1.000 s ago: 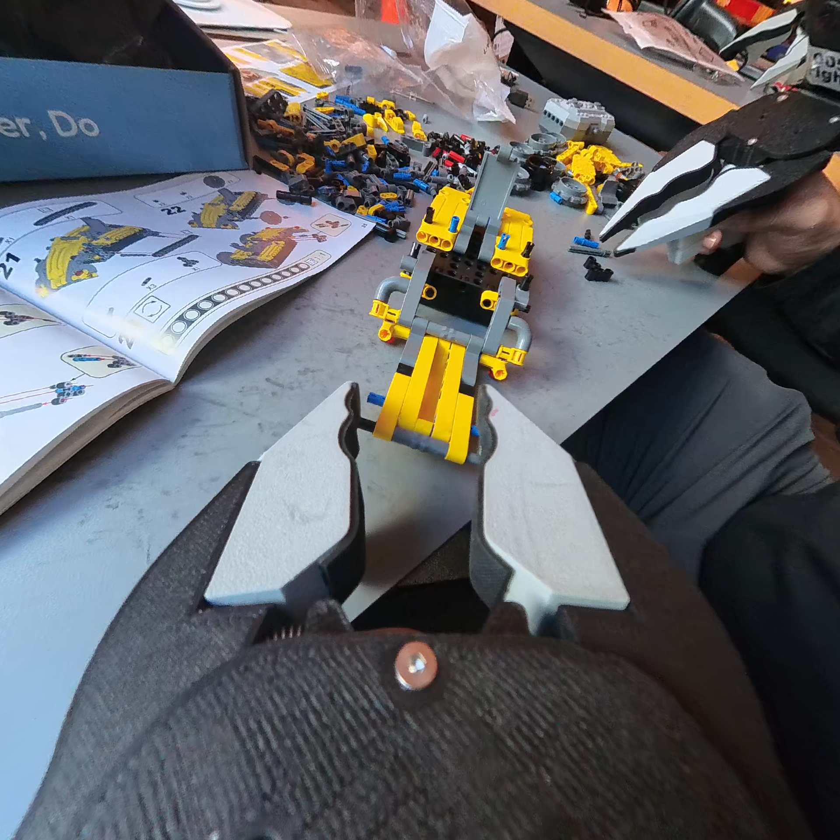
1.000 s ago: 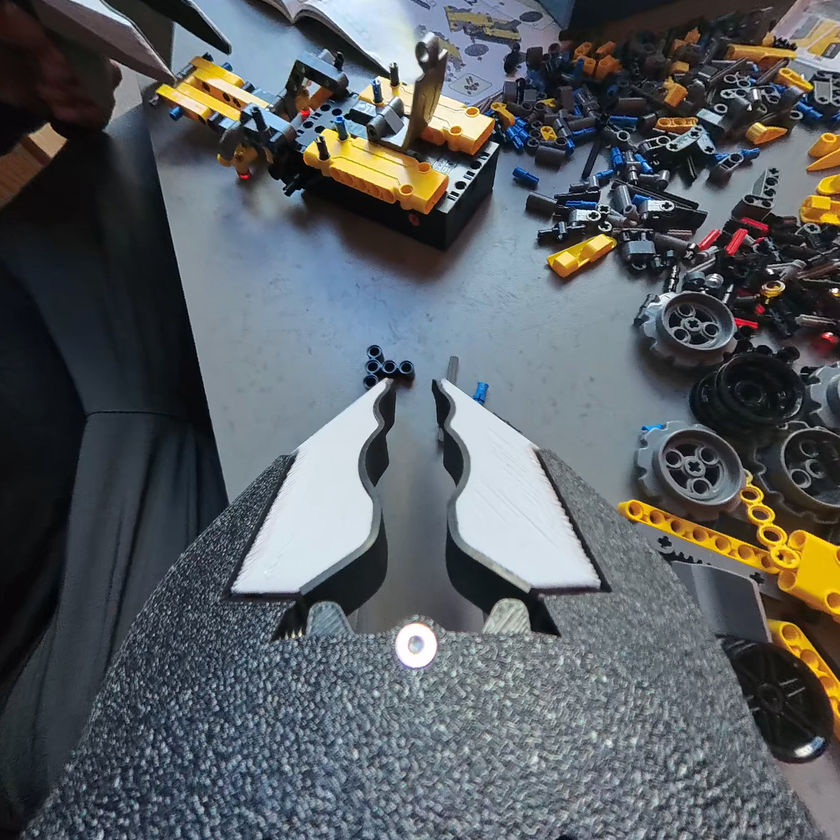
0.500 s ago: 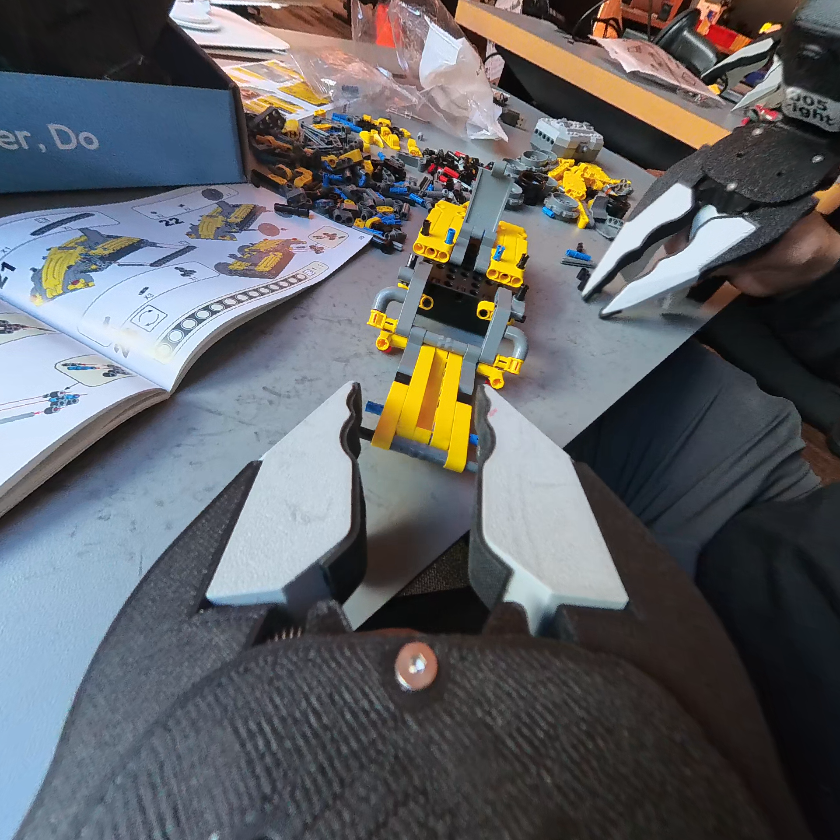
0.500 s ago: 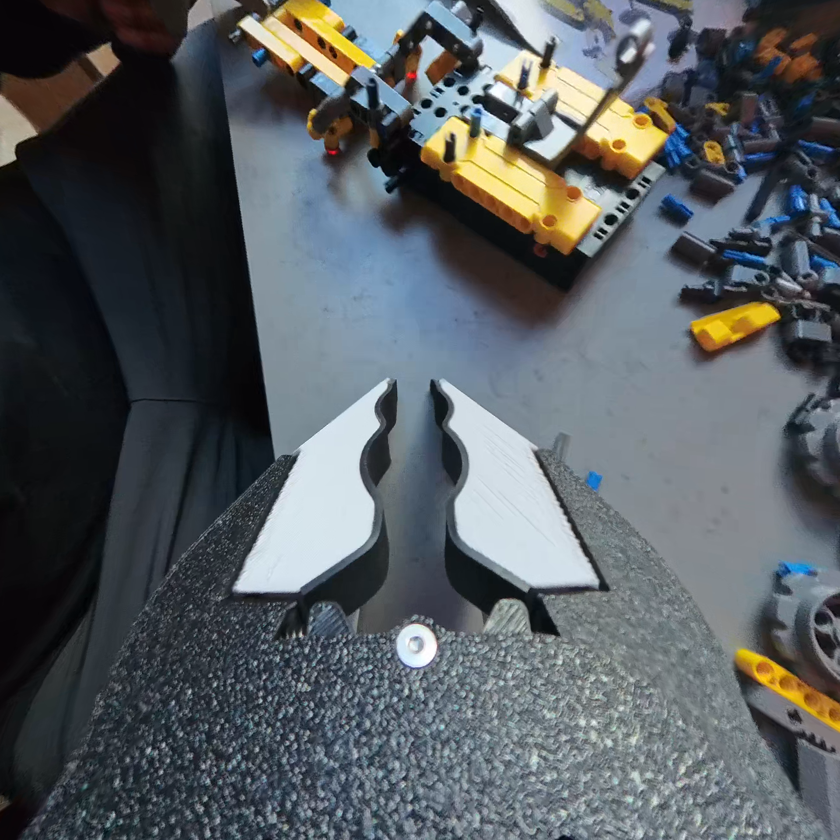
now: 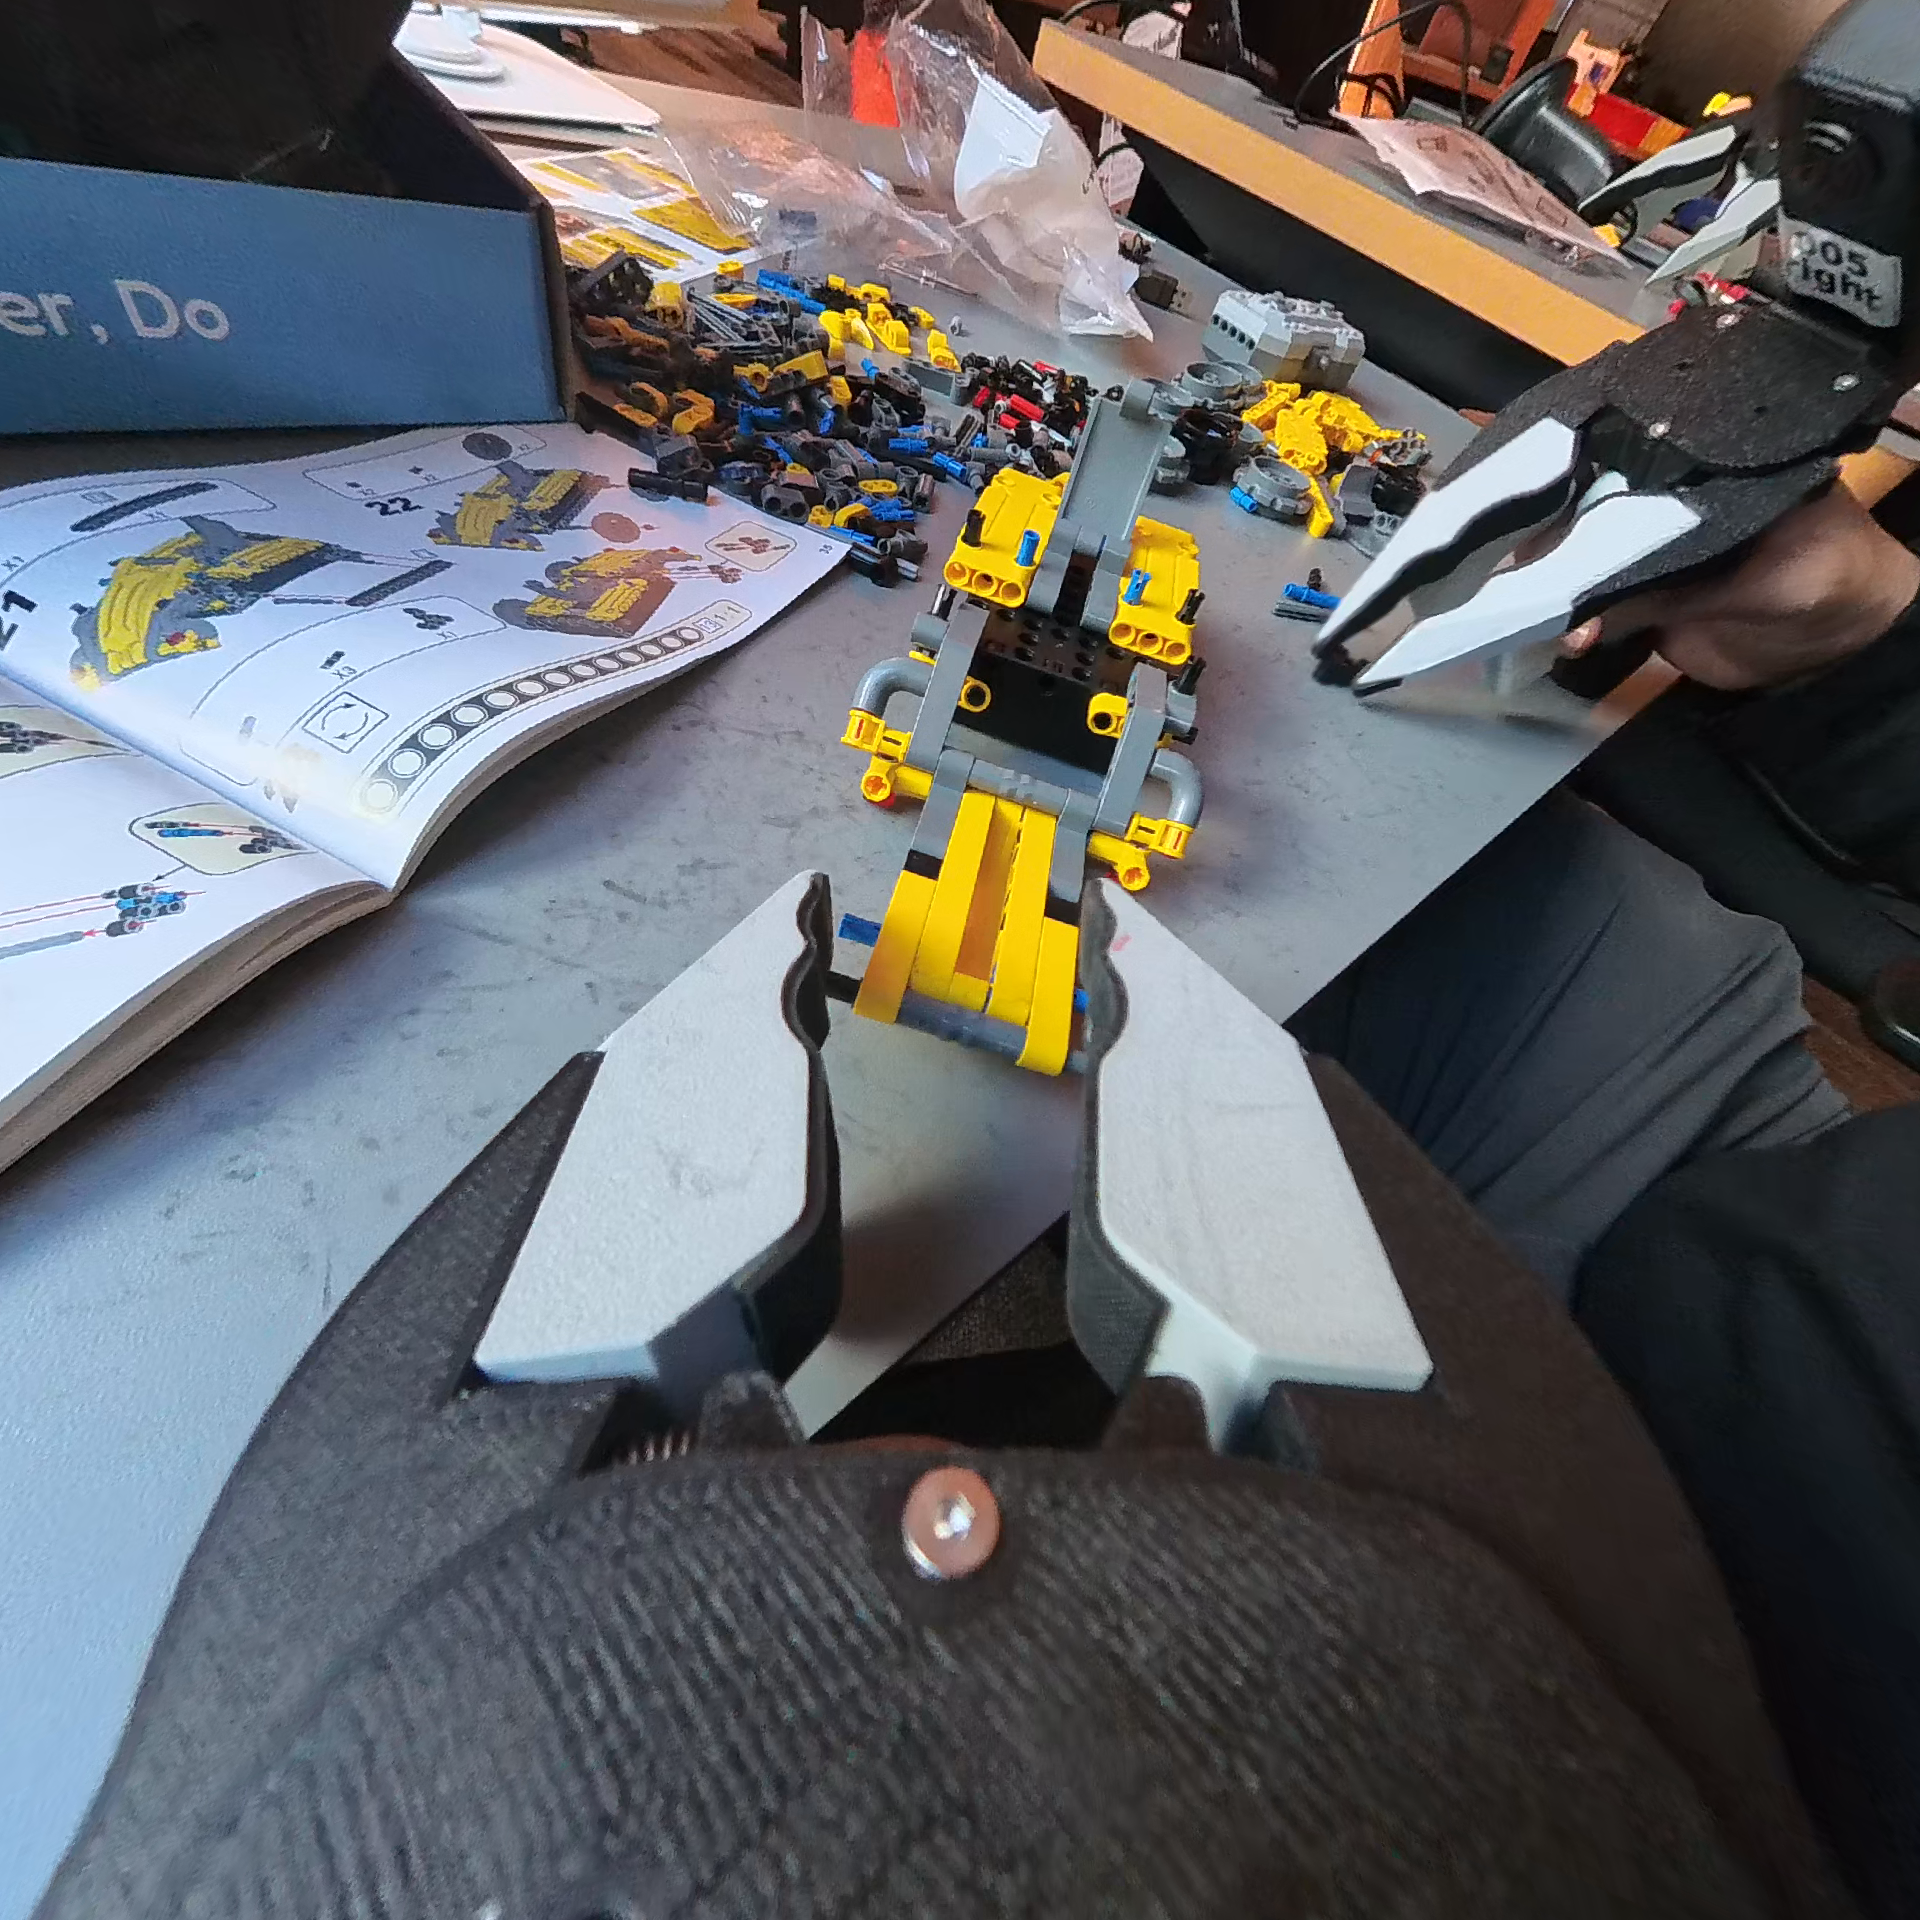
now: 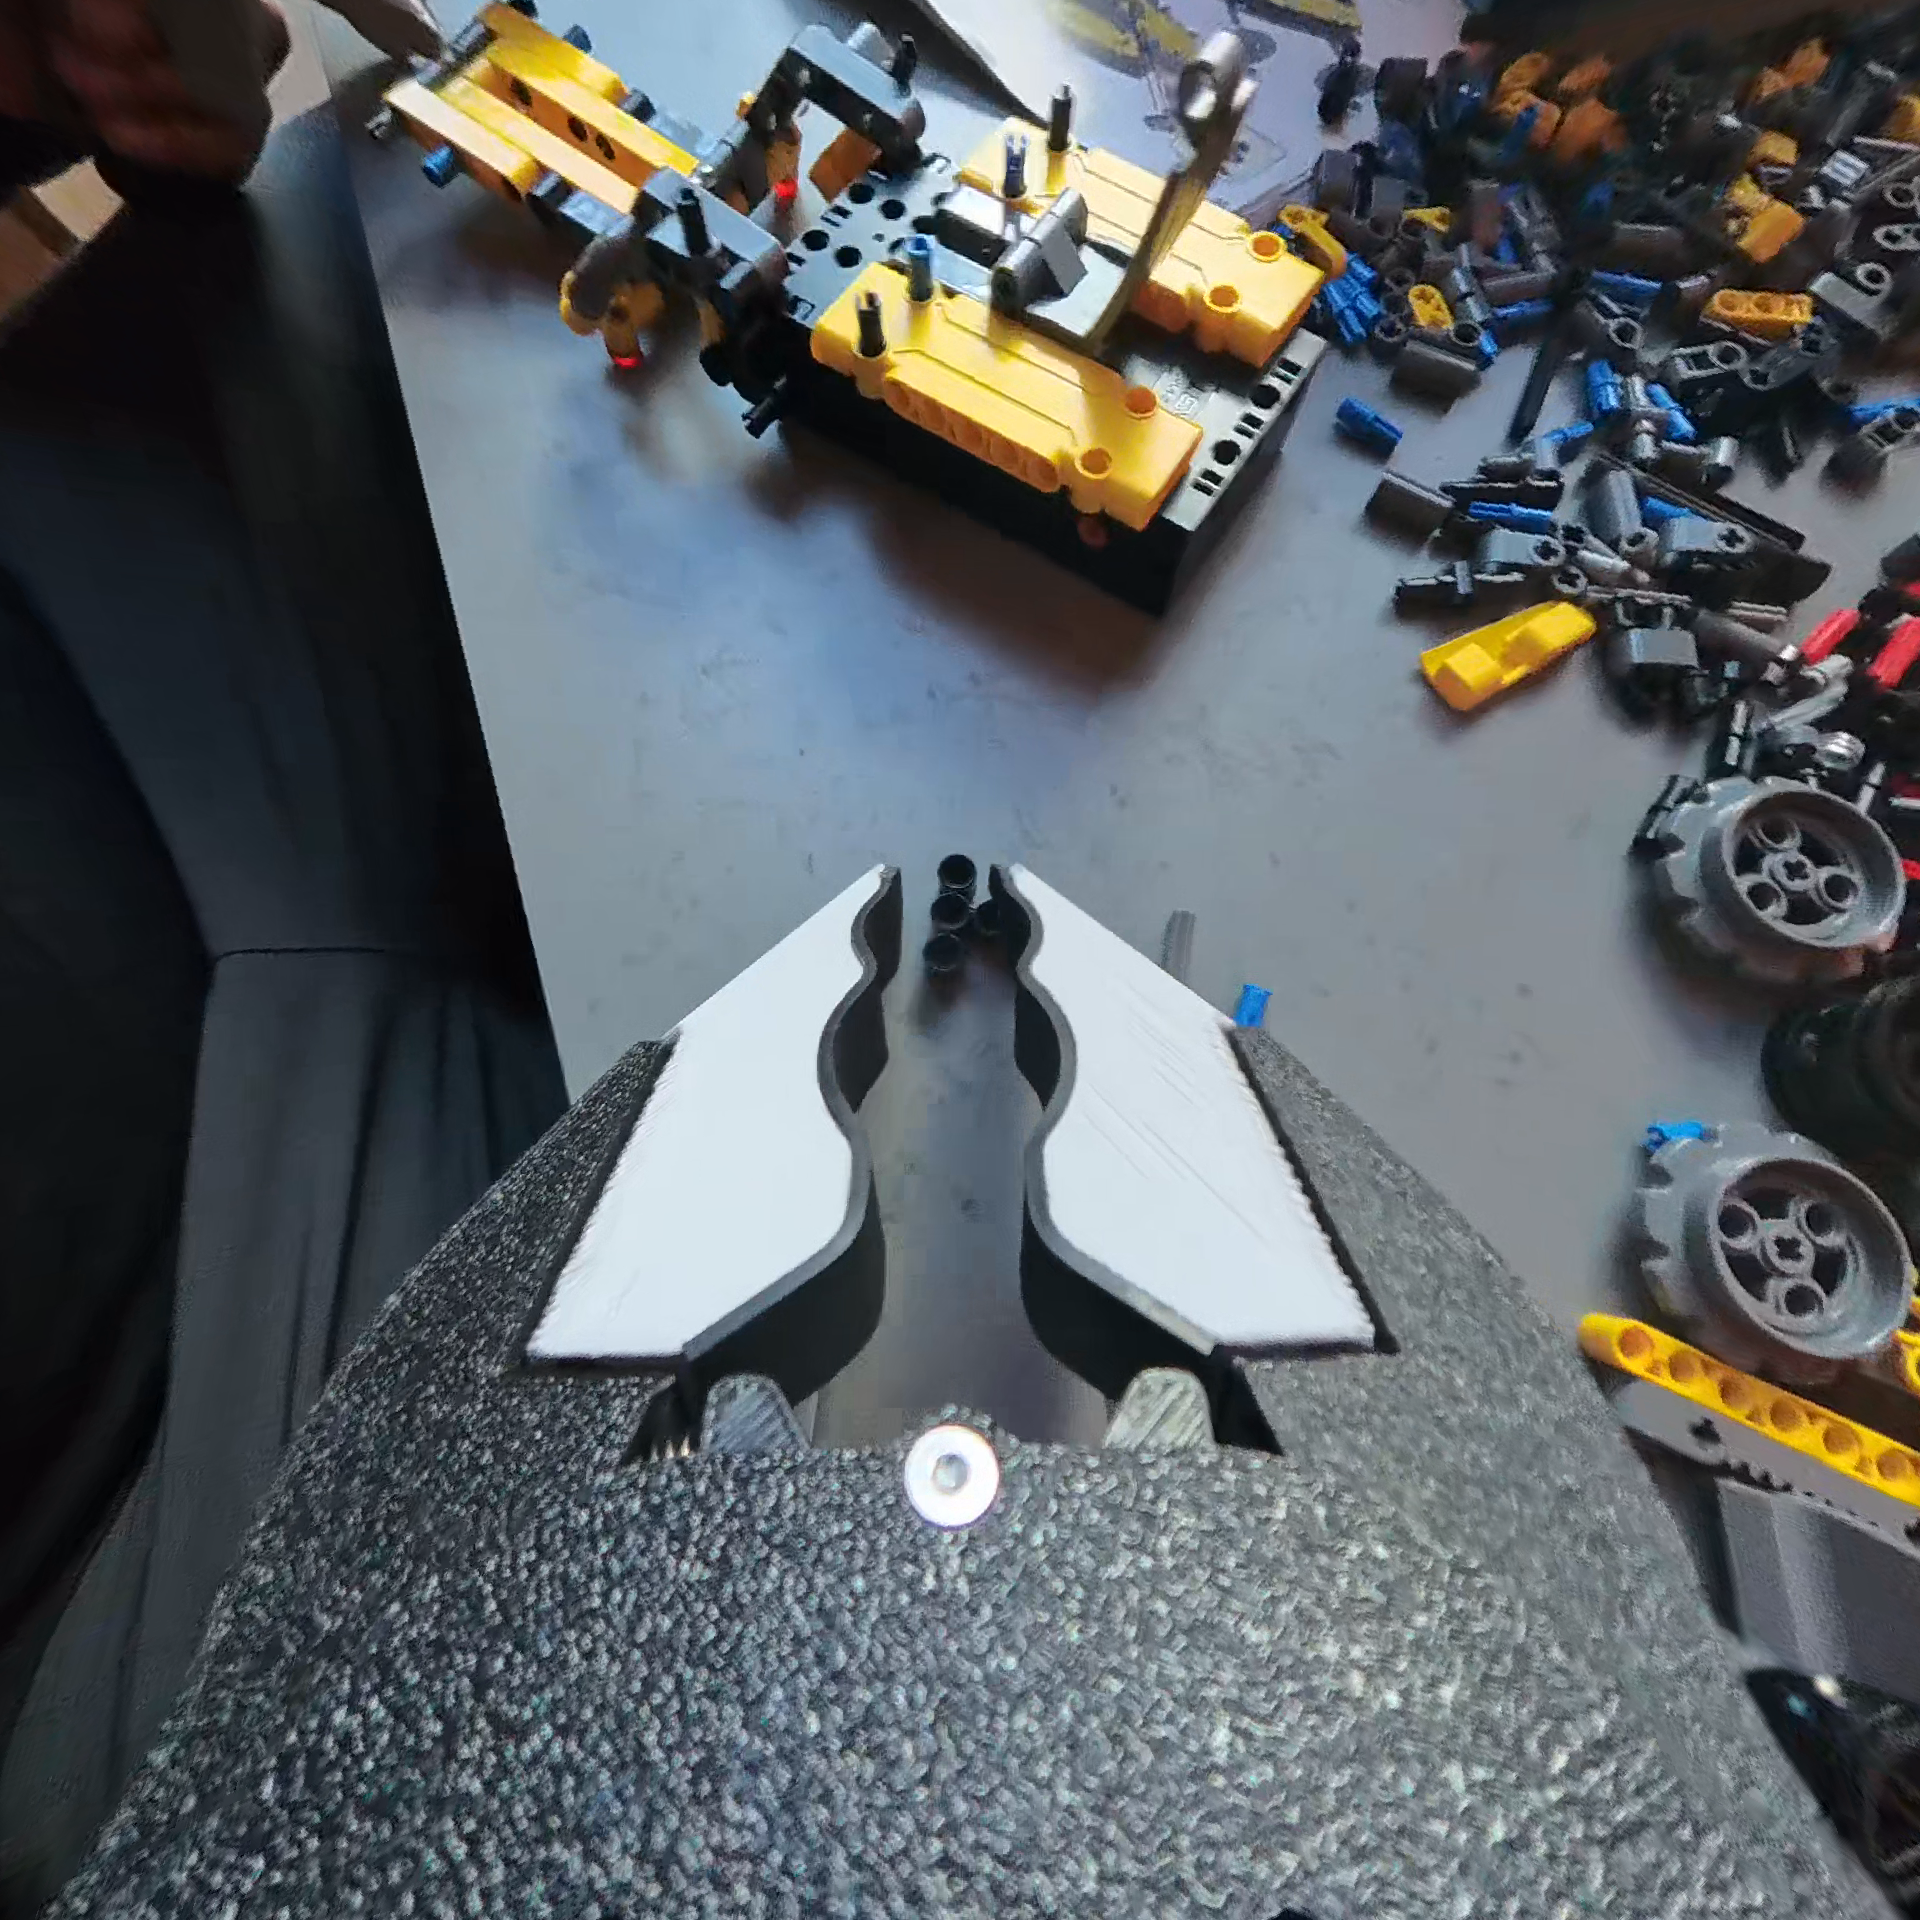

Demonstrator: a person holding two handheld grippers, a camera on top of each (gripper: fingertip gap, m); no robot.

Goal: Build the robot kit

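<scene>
A half-built yellow, grey and black brick vehicle (image 5: 1023,717) lies on the grey table (image 5: 520,1039). My left gripper (image 5: 958,914) is shut on the near end of its yellow arm (image 5: 977,966); the pads press on the pin ends at both sides. The vehicle also shows in the right wrist view (image 6: 1039,343). My right gripper (image 6: 943,878) is down at the table, slightly open. A small black connector piece (image 6: 951,920) lies between its fingertips, with a gap on the left side. The right gripper shows at the right of the left wrist view (image 5: 1340,665).
An open instruction booklet (image 5: 312,644) and a blue box (image 5: 260,301) lie left. Loose parts (image 6: 1662,312) and grey wheels (image 6: 1803,883) lie right of the vehicle. A blue pin (image 6: 1254,1003) and grey axle (image 6: 1179,935) lie by the right fingers. The table edge and a person's legs (image 5: 1558,1039) are close. One gripper's finger ends stand about 20 centimeters off the other's.
My right gripper swung away and came back; the black connector, earlier just ahead of its left fingertip, now lies between the tips. My left gripper kept its hold on the yellow arm, jaws a little narrower.
</scene>
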